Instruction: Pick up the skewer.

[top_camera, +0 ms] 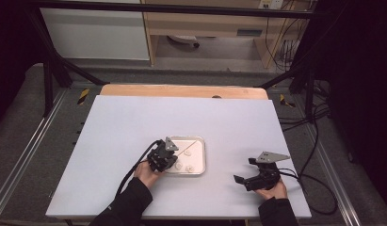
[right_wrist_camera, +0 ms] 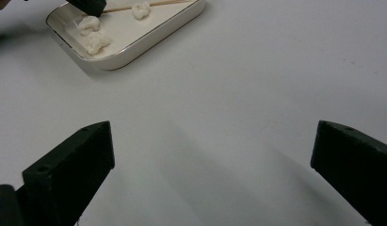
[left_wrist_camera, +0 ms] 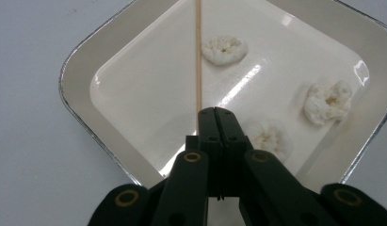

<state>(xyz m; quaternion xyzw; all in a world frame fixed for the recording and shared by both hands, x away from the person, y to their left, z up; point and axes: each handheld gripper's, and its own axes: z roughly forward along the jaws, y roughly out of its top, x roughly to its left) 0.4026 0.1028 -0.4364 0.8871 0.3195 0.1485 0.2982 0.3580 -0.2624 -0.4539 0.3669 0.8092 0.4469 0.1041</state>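
Nearest the front edge of the counter (top_camera: 134,117), toward its right corner, the right gripper (top_camera: 250,175) rested with its fingers (right_wrist_camera: 71,172) spread wide and nothing between them. A little farther in, near the middle of the counter, the left gripper (top_camera: 168,159) sat over the near left corner of the tray (top_camera: 200,141), its fingers (left_wrist_camera: 219,136) pressed together on the near end of the skewer (left_wrist_camera: 198,56).

That skewer looked like thin bamboo: very light, stiff along its length but easy to snap, and smooth enough to slip or swivel in a hard pinch. Held by one end as it was, I judged the far tip would wobble; a grip a bit farther along would steady it. The three dough pieces (left_wrist_camera: 224,49) looked soft and sticky, likely to squash under hard fingers.

The left gripper view showed the skewer running straight away from the closed fingers across the white tray, with one piece just right of the stick, one by the fingers and one toward the right rim. The right gripper view gave the tray (right_wrist_camera: 149,40) from the side, showing its raised rim and the skewer (right_wrist_camera: 134,6) lying low across it. The high view placed both hands relative to the counter's edges.
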